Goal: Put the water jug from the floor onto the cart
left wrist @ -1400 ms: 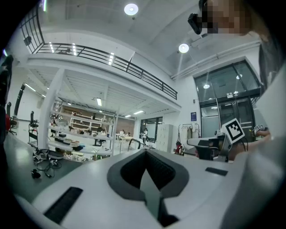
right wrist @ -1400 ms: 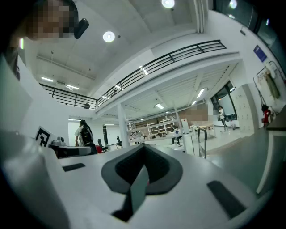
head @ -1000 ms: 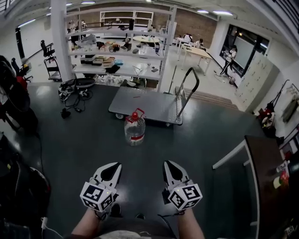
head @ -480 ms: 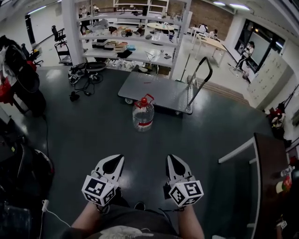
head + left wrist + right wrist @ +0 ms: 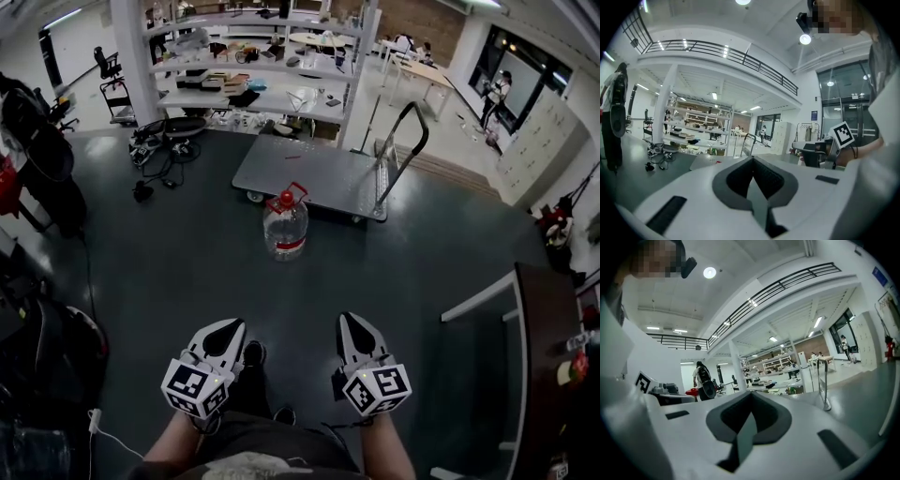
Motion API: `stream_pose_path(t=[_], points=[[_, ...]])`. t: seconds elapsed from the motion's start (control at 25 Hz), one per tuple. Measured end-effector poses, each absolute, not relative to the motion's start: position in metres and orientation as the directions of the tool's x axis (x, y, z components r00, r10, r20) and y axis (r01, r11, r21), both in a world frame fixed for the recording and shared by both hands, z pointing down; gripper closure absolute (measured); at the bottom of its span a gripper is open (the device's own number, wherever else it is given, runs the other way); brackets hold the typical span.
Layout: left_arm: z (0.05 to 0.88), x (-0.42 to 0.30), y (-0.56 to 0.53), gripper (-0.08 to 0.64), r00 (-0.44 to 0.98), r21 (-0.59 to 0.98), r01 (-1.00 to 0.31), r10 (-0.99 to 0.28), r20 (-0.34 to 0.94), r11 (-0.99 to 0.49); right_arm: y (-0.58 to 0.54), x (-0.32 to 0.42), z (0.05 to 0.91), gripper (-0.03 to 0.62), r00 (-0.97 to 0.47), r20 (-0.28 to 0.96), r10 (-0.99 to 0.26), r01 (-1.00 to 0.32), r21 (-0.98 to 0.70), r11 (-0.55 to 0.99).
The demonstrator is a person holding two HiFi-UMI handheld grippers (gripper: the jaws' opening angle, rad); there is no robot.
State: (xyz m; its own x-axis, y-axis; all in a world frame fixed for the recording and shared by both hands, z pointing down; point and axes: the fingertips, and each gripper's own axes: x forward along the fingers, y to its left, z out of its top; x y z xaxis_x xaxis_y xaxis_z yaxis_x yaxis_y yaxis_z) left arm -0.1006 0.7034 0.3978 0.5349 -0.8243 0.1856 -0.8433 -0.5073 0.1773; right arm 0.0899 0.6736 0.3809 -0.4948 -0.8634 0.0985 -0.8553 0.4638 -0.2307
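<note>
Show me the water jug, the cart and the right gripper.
water jug (image 5: 284,228), head view, on its clear body.
cart (image 5: 314,176), head view, on the bare grey deck.
right gripper (image 5: 352,321), head view, at its closed fingertips.

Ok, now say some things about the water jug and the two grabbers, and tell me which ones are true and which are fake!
The water jug stands on the floor. True.
The jug is on the cart. False: it stands on the floor in front of the cart.
The left gripper holds the jug. False: its jaws are together, empty, away from the jug.
The jug's cap is red. True.
The right gripper is shut and empty. True.
</note>
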Motion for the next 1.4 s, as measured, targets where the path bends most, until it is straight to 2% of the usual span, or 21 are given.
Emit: stream_pose_path(t=[0.76, 1.08, 1.4], points=[[0.414, -0.15, 0.422, 0.553, 0.674, 0.172, -0.739, -0.709, 0.207, -0.652, 0.401, 0.042, 0.382, 0.603, -0.314, 0.133, -0.94, -0.935, -0.216, 0.282], [0.423, -0.159, 0.346, 0.552, 0.689, 0.212, -0.724, -0.698, 0.195, -0.656, 0.344, 0.029, 0.397, 0.603, -0.327, 0.187, -0.927, -0.933, -0.222, 0.284], [0.435, -0.149, 0.261, 0.552, 0.641, 0.191, -0.768, -0.734, 0.226, -0.611, 0.244, 0.052, 0.421, 0.603, -0.329, 0.174, -0.928, -0.921, -0.278, 0.275]])
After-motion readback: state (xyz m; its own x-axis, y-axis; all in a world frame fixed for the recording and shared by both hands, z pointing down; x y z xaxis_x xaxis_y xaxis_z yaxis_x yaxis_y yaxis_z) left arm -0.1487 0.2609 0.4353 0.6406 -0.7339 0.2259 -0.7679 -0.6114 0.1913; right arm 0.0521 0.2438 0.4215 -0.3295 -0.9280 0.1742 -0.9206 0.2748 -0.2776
